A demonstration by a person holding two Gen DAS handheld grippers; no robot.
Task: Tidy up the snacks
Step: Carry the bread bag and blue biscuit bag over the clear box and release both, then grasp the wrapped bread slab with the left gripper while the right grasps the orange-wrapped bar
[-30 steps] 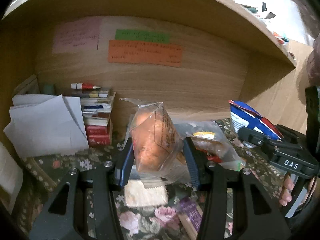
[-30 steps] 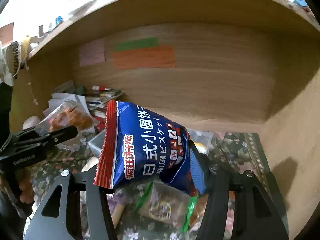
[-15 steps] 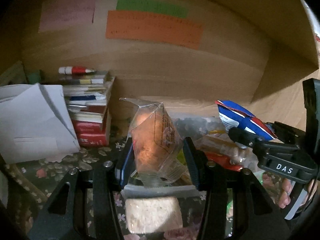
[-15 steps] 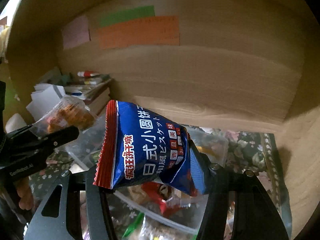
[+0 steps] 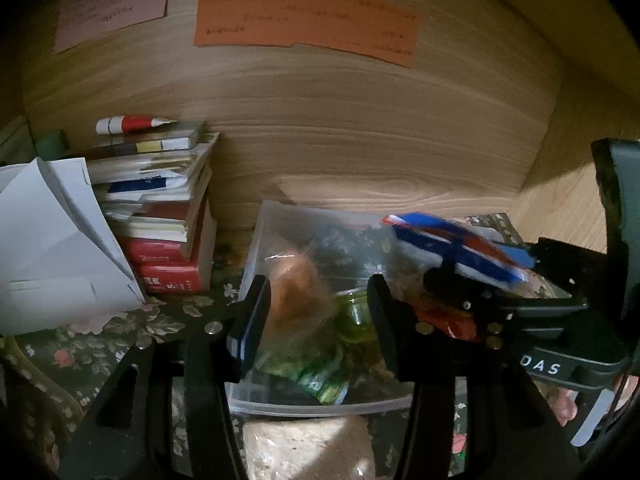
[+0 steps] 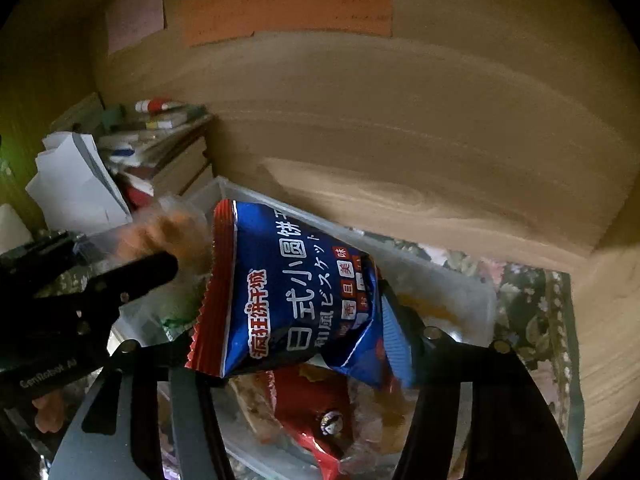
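A clear plastic bin (image 5: pixel 280 220) with several snack packets stands on the flowered cloth against the wooden back wall; it also shows in the right wrist view (image 6: pixel 460 280). My left gripper (image 5: pixel 316 316) is over the bin, its jaws wide, with the clear bag of orange buns (image 5: pixel 296 292) blurred between them and low in the bin. My right gripper (image 6: pixel 296 344) is shut on a blue and red biscuit packet (image 6: pixel 288 292) and holds it above the bin's right part. The packet also shows in the left wrist view (image 5: pixel 452 244).
A stack of books (image 5: pixel 168 216) with a red and white tube on top stands left of the bin, beside white papers (image 5: pixel 48 240). A pale wrapped snack (image 5: pixel 308 448) lies in front of the bin. Coloured paper notes (image 5: pixel 304 20) hang on the back wall.
Both grippers moved forward and down over the bin. The left jaws opened wider and the bun bag sank into the bin. The blue packet stays gripped.
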